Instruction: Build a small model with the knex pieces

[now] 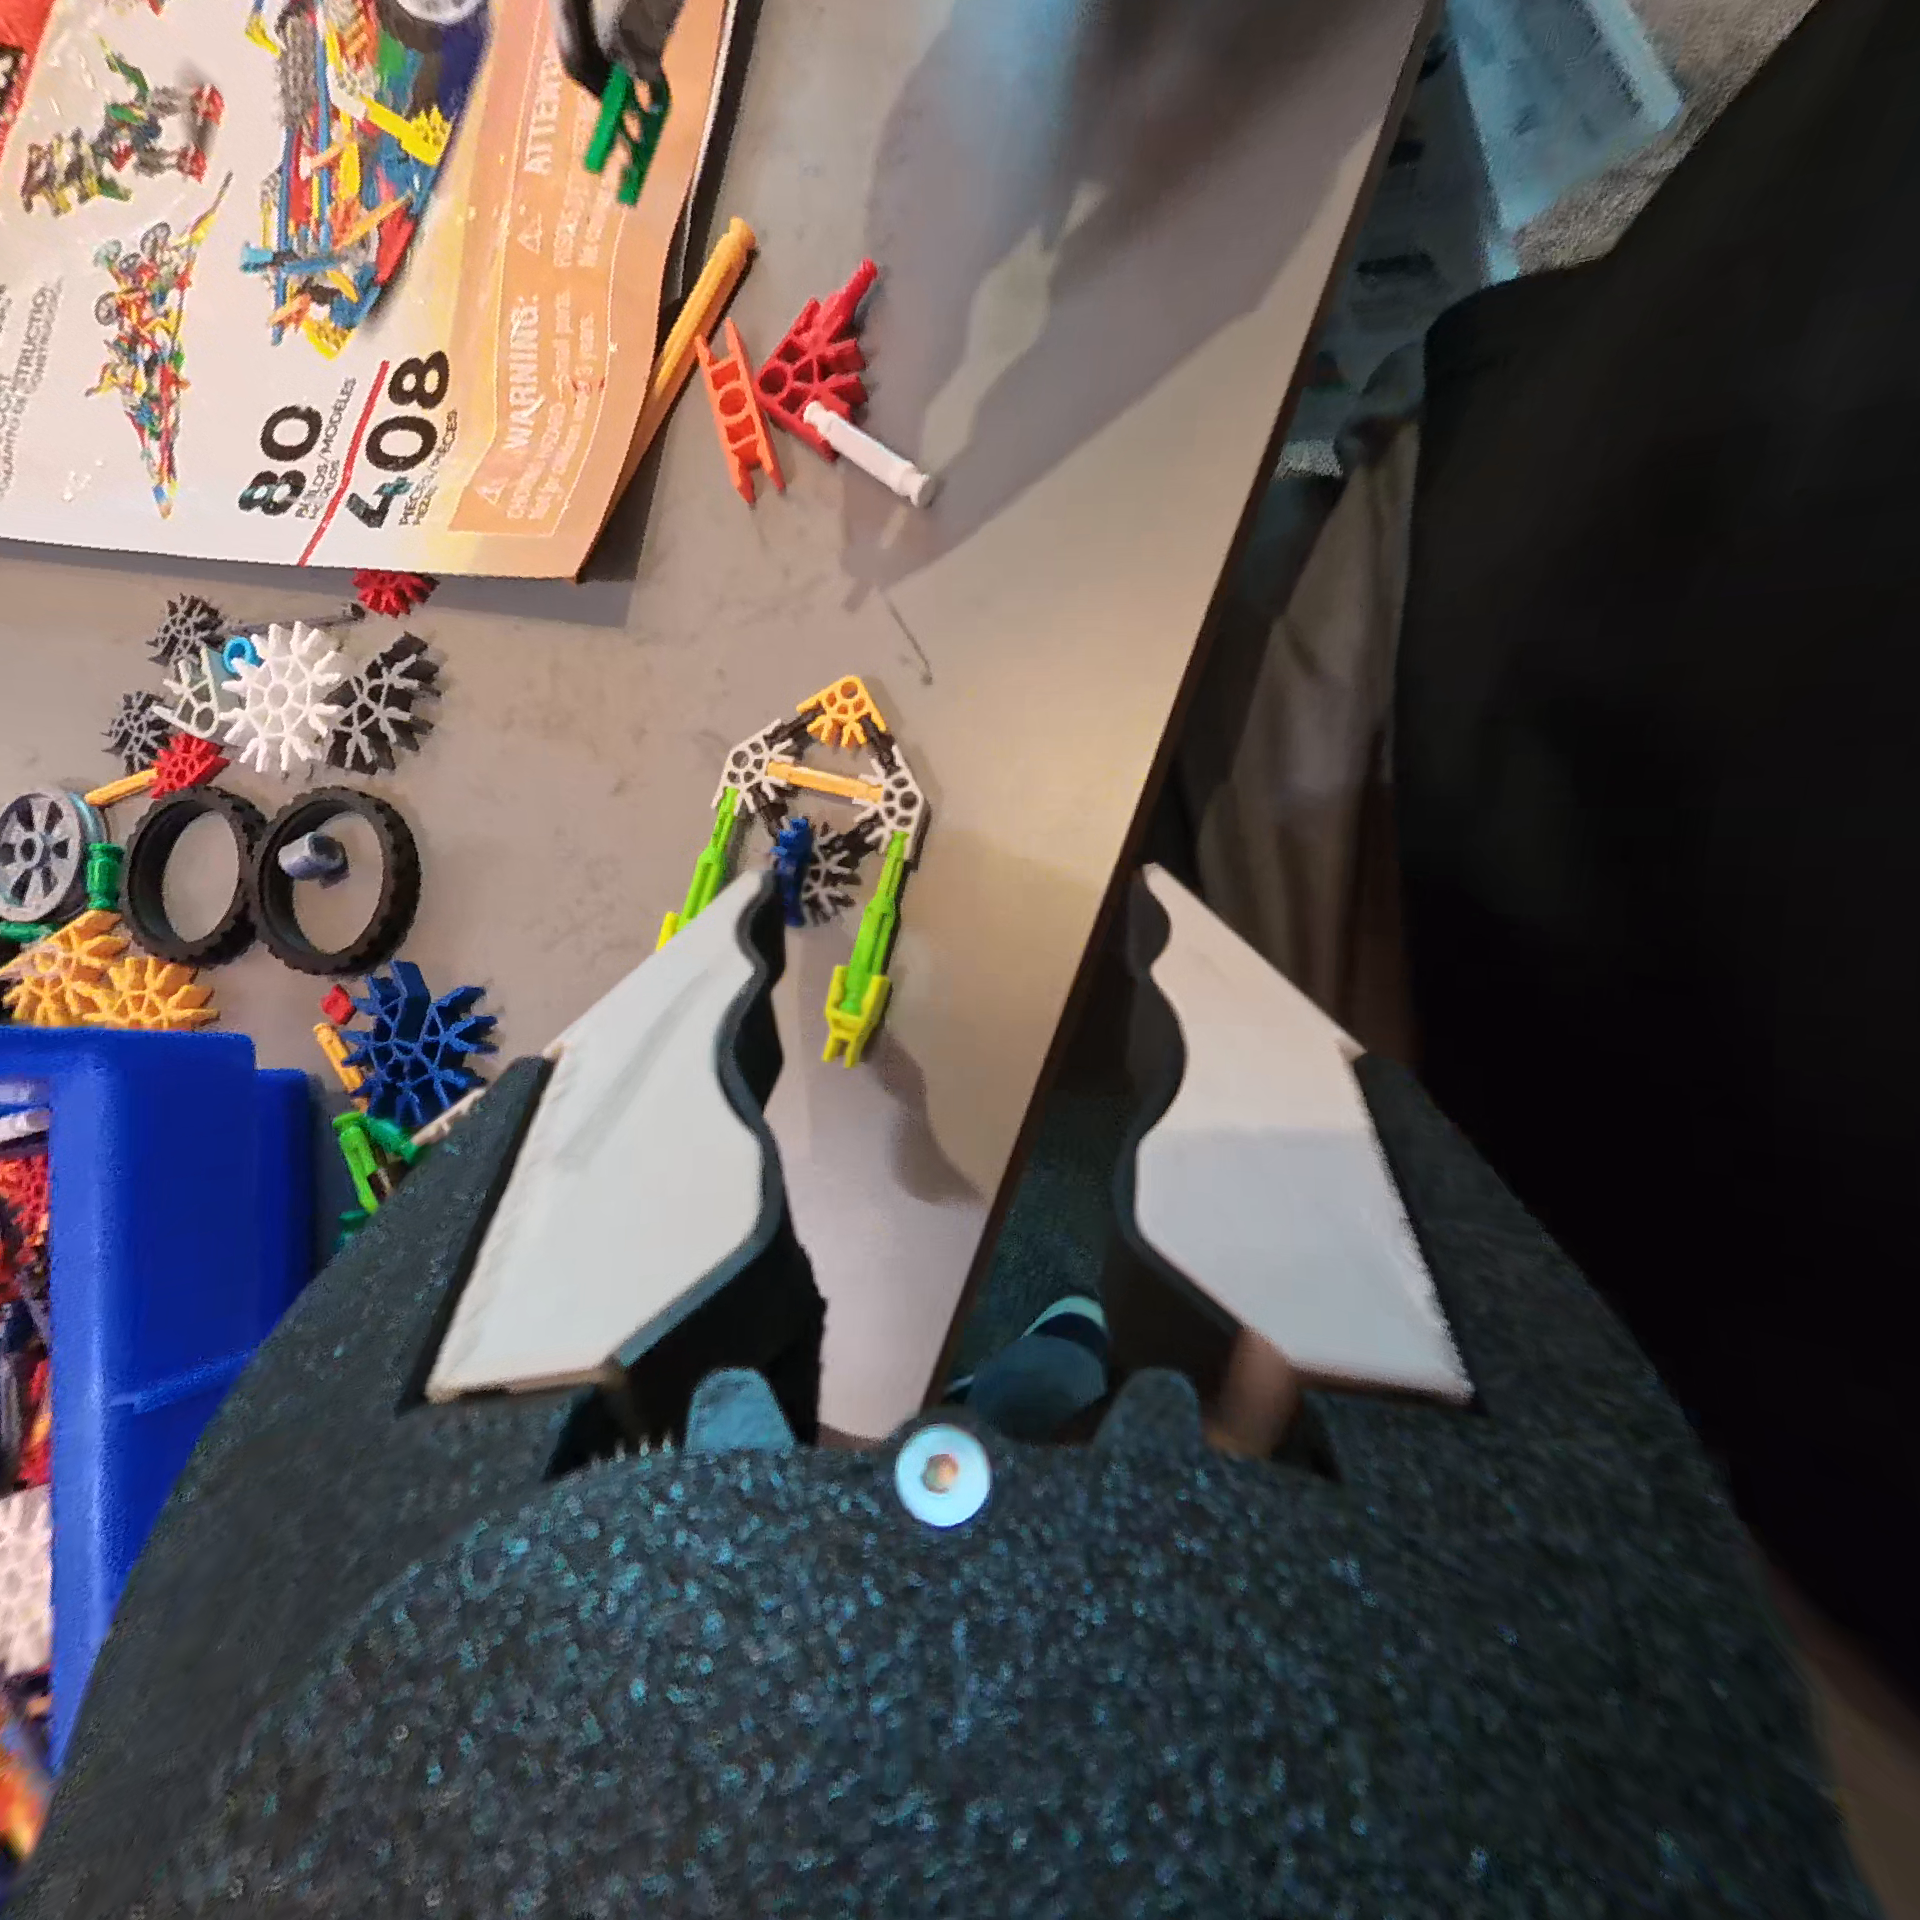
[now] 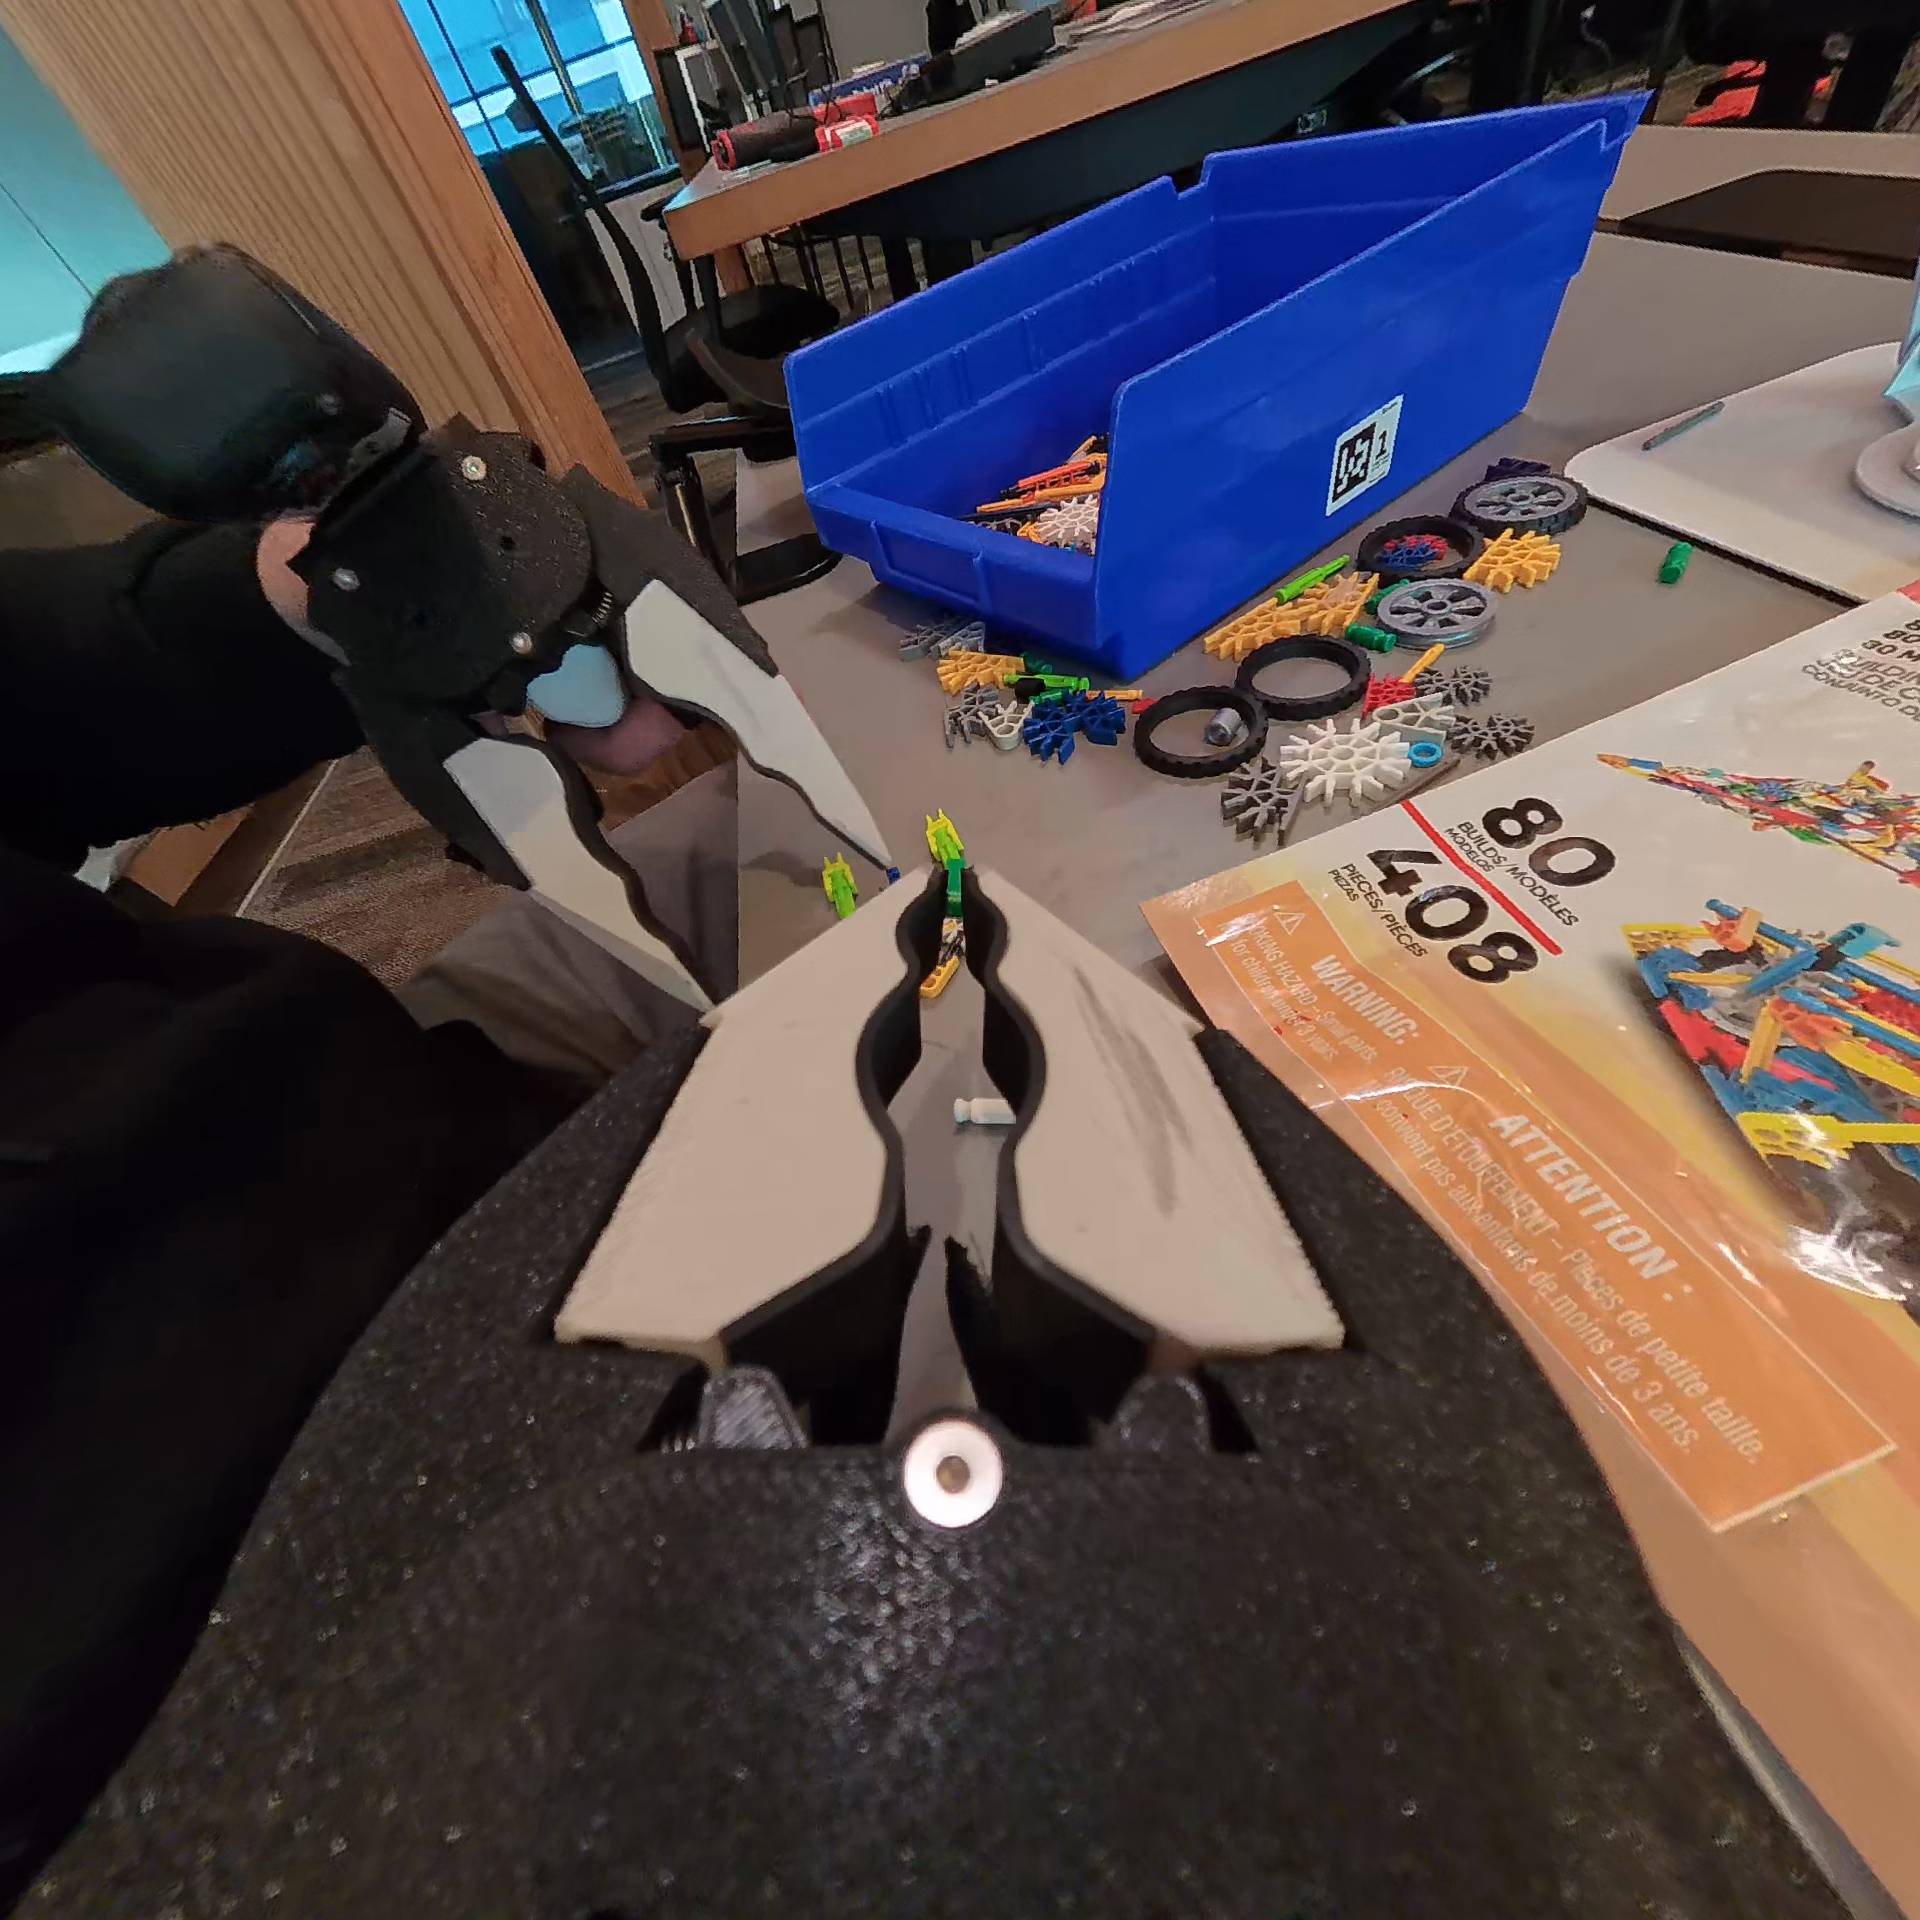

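A small assembly [image 1: 821, 800] of grey and yellow connectors, with two lime-green legs and a blue connector, lies on the grey table [image 1: 1039, 520] near its edge. My left gripper [image 1: 956, 883] is open wide. Its left finger [image 1: 644, 1122] has its tip touching or beside the blue connector, and its right finger hangs past the table edge. The left gripper also shows in the right wrist view [image 2: 798, 935]. My right gripper [image 2: 954, 881] is shut on a dark green connector [image 2: 954, 883] above the assembly, whose lime legs [image 2: 836, 883] show beyond its tips. It shows at the top of the left wrist view [image 1: 613, 52].
A blue bin [image 2: 1195, 416] with loose pieces stands at the back. Black tyres [image 1: 338, 878], white and grey snowflake connectors [image 1: 281, 696] and wheels lie beside it. A printed booklet in plastic [image 2: 1558, 1039] lies to the right. A red connector [image 1: 816, 369], orange piece [image 1: 738, 416] and white rod [image 1: 868, 452] lie nearby. There is about 11 centimeters between the tips of the two grippers.
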`<action>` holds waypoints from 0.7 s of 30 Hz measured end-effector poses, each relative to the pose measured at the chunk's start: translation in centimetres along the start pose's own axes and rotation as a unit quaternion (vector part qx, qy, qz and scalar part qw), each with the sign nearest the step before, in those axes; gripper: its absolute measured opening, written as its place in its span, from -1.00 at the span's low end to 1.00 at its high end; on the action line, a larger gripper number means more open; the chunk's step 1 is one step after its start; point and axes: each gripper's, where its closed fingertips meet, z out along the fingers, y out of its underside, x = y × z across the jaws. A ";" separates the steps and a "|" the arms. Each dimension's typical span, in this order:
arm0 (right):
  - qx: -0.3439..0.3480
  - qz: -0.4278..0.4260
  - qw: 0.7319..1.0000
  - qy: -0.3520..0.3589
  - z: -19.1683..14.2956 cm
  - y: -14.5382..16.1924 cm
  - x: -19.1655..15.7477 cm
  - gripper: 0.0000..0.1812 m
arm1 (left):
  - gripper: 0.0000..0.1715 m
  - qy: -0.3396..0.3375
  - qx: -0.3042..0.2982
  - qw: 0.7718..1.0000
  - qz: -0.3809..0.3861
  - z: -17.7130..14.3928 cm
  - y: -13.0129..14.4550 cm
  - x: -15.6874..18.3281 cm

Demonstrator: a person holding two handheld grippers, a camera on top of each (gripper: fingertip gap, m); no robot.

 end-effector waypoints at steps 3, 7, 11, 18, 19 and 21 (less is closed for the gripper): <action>-0.001 -0.001 1.000 -0.001 0.0 0.1 -0.1 -0.99 | -0.17 -0.007 -0.017 1.000 0.005 0.4 0.4 -0.2; -0.003 -0.002 1.000 -0.001 0.0 0.3 -0.1 -0.99 | -0.27 -0.016 -0.009 1.000 -0.013 0.4 0.1 -0.1; -0.023 -0.003 1.000 -0.017 0.3 0.9 -0.9 -0.99 | -0.32 -0.042 -0.011 0.999 -0.011 0.2 0.2 0.3; -0.090 -0.042 0.995 -0.024 1.7 2.7 -2.4 -0.99 | -0.36 -0.091 -0.013 0.996 -0.003 0.2 0.3 0.6; -0.096 -0.048 0.994 -0.021 1.8 2.9 -2.5 -0.99 | -0.36 -0.092 -0.011 0.996 -0.002 0.2 0.2 0.8; -0.112 -0.053 0.992 -0.023 2.2 3.5 -2.9 -0.99 | -0.36 -0.095 -0.005 0.995 -0.007 0.2 0.0 1.3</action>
